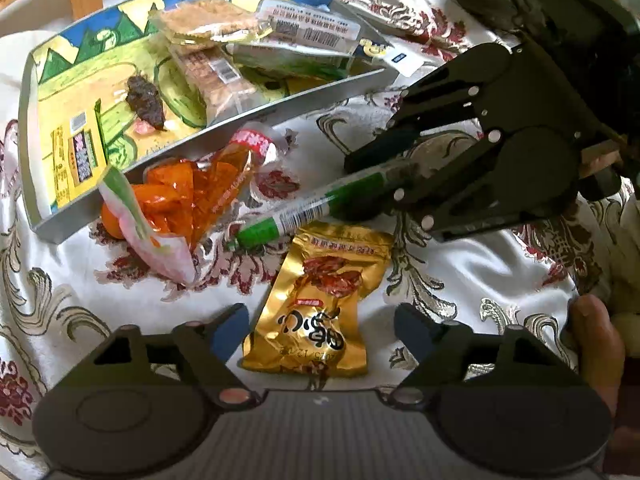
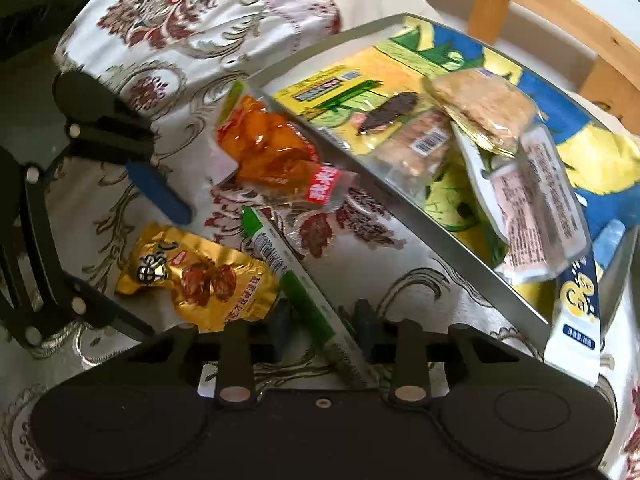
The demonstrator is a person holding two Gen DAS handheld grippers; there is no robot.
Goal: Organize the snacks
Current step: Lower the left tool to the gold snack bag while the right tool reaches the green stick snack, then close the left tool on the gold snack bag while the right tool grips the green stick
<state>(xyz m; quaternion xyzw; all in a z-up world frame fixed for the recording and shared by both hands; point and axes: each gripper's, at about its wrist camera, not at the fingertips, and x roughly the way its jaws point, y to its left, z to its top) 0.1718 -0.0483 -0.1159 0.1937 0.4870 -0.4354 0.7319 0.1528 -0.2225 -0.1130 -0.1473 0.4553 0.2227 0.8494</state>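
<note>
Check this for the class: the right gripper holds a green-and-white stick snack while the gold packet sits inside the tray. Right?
Not quite. The right gripper does hold the stick snack, but the gold packet lies on the tablecloth, outside the tray, as the left wrist view shows.

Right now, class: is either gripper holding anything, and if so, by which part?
The right gripper pinches the green-and-white snack stick at one end; the rest juts out free. The left gripper is open, holding nothing, above the gold packet.

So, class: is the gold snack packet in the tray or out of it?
Out. The gold snack packet lies on the patterned tablecloth, outside the tray wall.
</note>
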